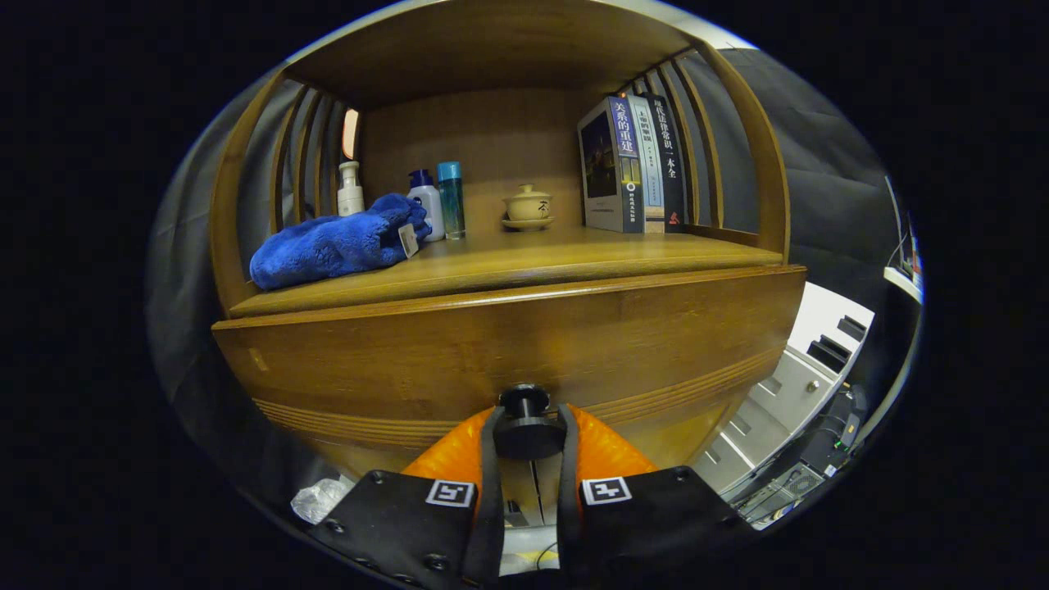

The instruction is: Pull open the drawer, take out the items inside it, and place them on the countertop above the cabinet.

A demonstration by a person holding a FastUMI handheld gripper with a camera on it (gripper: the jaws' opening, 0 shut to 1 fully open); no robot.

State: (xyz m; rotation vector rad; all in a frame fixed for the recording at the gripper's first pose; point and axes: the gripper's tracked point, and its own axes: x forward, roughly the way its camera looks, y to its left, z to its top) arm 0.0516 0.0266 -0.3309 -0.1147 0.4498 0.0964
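Wooden cabinet countertop (524, 266) above; gripper (529, 434) pinches the drawer's round black knob (527, 426). Off-axis pull could slip fingers off or jam drawer (508, 344).

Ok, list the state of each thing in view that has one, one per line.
drawer: front closed or barely out, cannot tell which
knob: between the claw's fingers, both seem to press on it
claw: shut on the knob
blue towel: crumpled on the countertop
lidded cup: lid on, upright
books: upright
bottles: upright, capped
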